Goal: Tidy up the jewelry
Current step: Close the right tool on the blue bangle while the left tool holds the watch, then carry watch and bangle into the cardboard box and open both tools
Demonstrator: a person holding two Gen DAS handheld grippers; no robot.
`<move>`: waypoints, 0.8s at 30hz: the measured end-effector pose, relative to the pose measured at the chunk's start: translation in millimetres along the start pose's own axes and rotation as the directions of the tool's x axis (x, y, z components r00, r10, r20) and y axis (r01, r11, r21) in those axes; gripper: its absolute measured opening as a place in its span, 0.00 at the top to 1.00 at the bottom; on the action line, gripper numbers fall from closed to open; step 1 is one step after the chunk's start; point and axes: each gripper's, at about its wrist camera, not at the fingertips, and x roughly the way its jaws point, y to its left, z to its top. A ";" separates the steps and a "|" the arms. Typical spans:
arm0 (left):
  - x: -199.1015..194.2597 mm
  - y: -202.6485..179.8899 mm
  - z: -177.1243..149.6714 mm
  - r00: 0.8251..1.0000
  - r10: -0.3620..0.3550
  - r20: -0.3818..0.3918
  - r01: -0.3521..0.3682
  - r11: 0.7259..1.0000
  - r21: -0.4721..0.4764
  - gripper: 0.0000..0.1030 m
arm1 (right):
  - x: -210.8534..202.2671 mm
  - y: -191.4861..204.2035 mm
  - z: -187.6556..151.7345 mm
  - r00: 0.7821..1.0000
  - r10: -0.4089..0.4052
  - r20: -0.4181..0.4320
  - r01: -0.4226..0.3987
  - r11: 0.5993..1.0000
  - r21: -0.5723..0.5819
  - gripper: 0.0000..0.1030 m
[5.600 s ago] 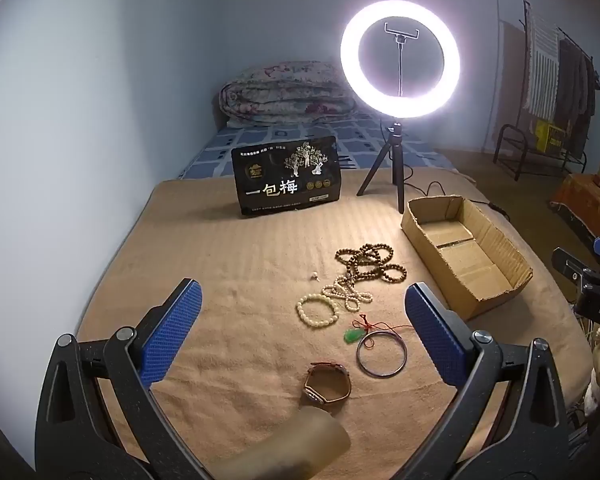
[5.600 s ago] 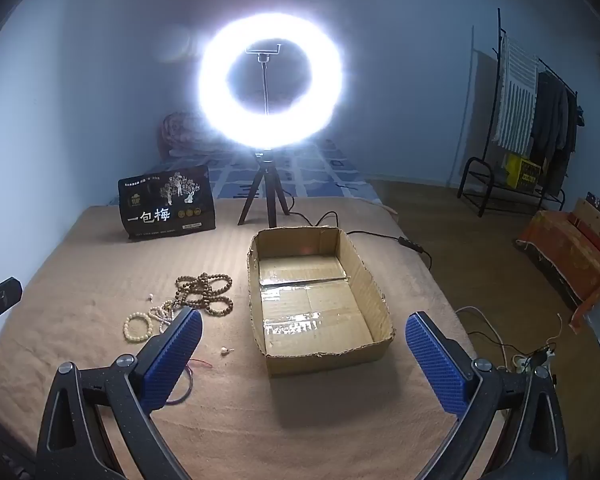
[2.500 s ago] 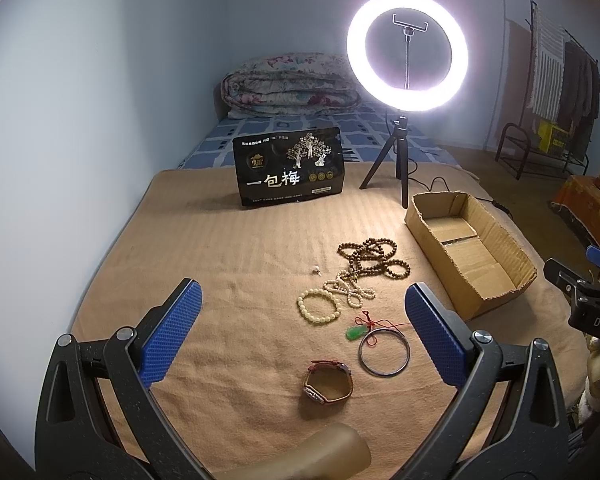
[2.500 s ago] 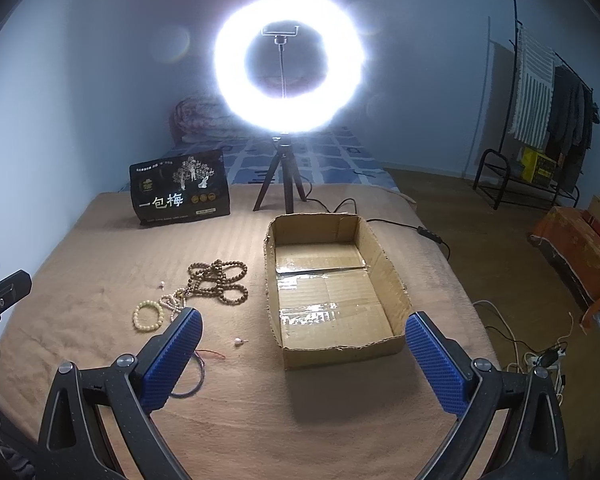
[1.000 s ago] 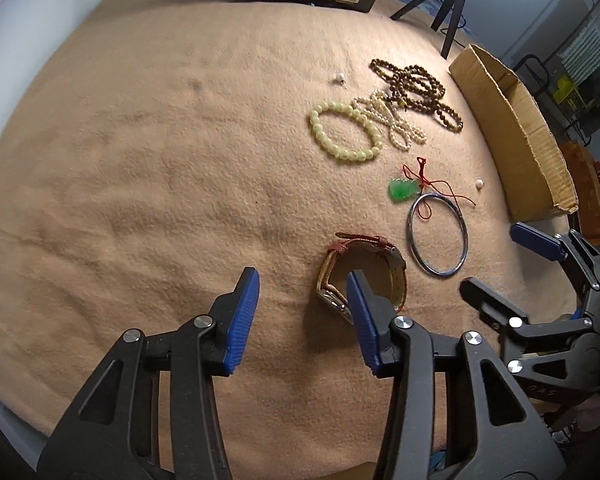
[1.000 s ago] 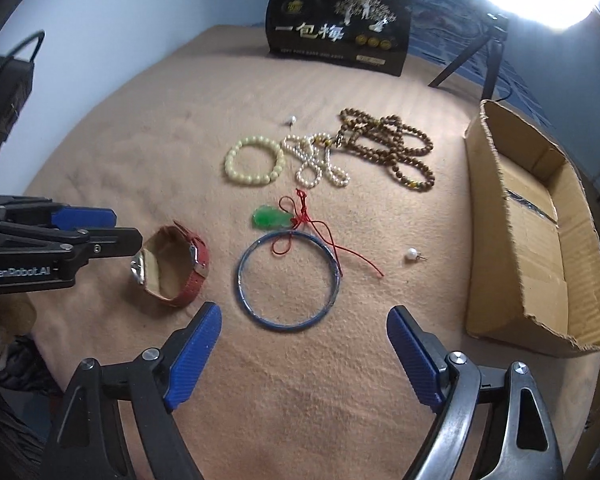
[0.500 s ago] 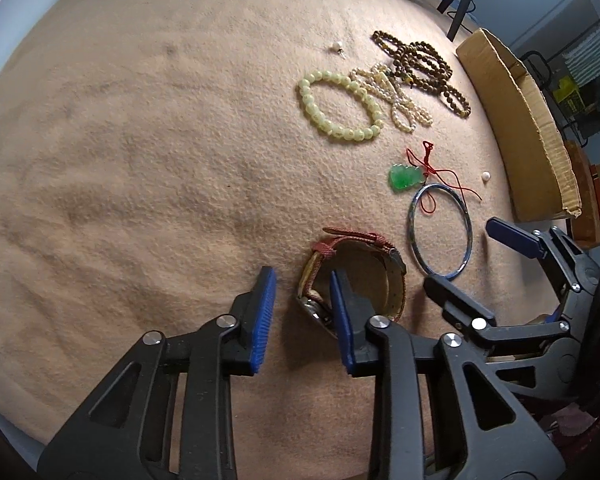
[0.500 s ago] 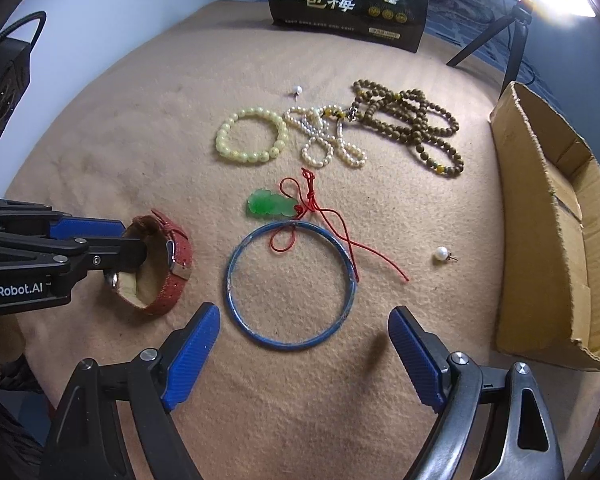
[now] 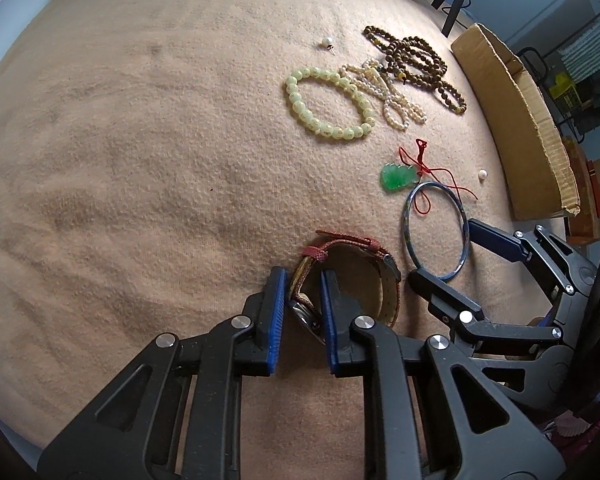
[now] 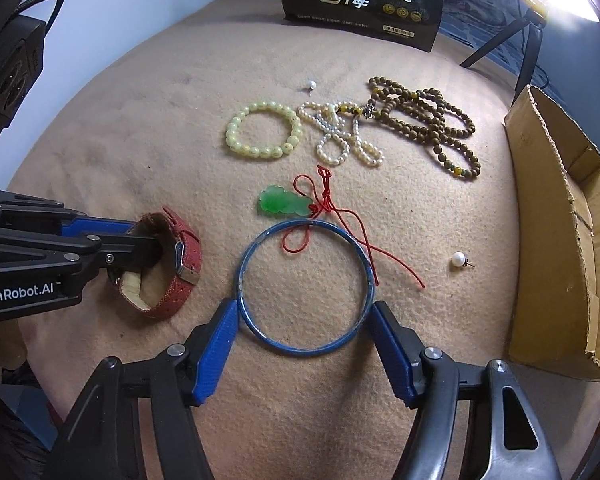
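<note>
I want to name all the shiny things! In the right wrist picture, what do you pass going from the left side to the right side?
Red watch → pale green bead bracelet → blue bangle → brown bead necklace → loose pearl → cardboard box.

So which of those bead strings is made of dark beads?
The brown bead necklace, coiled nearest the cardboard box. The bead bracelet is pale yellow and the pearl strand white.
</note>
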 end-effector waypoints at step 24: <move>-38.5 -43.6 16.0 0.988 -0.047 0.150 0.036 0.997 0.074 0.88 | -74.3 -22.3 -7.2 0.981 -0.051 0.186 0.038 0.997 0.072 0.34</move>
